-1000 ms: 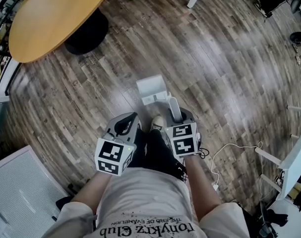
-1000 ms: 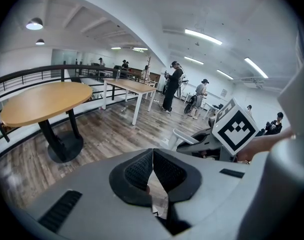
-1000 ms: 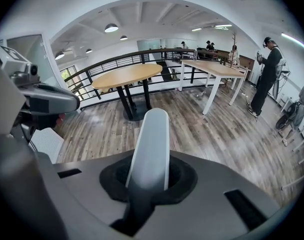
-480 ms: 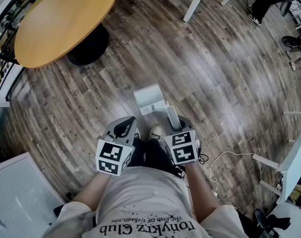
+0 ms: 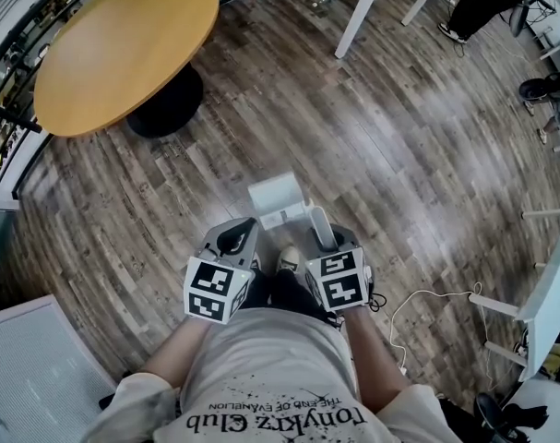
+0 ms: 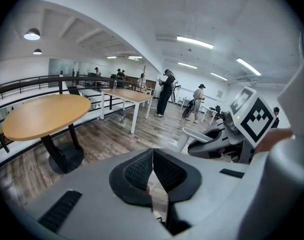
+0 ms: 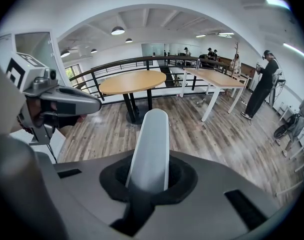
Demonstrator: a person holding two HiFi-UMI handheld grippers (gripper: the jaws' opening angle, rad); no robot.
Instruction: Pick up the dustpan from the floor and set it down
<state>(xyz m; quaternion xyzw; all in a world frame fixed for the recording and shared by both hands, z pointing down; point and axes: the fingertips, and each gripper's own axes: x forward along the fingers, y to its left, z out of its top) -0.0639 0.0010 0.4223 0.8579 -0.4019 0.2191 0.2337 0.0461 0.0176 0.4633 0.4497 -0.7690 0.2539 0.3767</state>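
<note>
The white dustpan (image 5: 278,198) hangs above the wooden floor in the head view, its pan ahead of my hands. Its long white handle (image 7: 152,144) runs up between the jaws of my right gripper (image 7: 150,179), which is shut on it. In the head view the right gripper (image 5: 331,240) sits just behind the pan. My left gripper (image 5: 232,240) is beside it on the left, apart from the dustpan. Its ribbed black pads (image 6: 141,171) meet with nothing between them, so the left gripper (image 6: 153,173) is shut and empty.
A round wooden table (image 5: 123,49) on a black base (image 5: 164,95) stands far left, a white-legged desk (image 5: 358,15) farther back. A white cable (image 5: 432,298) lies on the floor at right, a white grille panel (image 5: 35,367) at bottom left. People (image 6: 167,91) stand far off.
Both grippers have risen, the right one carrying the dustpan higher off the floor. The head view now takes in more of the table and the desk legs.
</note>
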